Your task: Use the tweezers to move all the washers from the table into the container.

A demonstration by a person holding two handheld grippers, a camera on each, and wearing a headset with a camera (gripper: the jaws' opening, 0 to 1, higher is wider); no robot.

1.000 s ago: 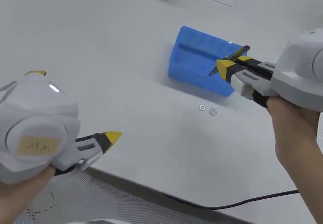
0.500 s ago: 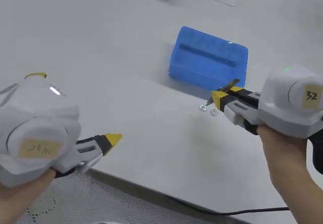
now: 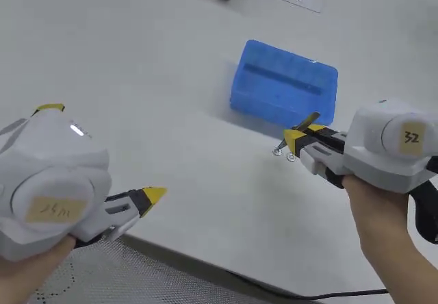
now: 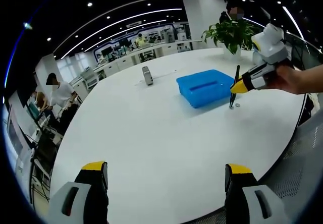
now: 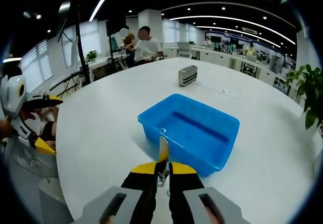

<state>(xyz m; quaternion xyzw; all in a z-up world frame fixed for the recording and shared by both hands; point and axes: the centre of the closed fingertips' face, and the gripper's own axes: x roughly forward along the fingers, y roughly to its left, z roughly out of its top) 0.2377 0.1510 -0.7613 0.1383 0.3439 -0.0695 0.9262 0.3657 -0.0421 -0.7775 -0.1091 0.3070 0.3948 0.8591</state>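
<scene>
Right tongs (image 3: 295, 140) clamped on tweezers (image 3: 306, 122), tips at two washers (image 3: 276, 152).
They lie on the worktop (image 3: 171, 78) just below the blue container (image 3: 284, 88); left tongs (image 4: 165, 168) gape, lower left.

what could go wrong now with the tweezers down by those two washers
The two washers lie close together, so the tweezers in the right tool may knock one aside while pinching the other. They lie flat on the smooth table, so the tips could slip and flick one away.
</scene>
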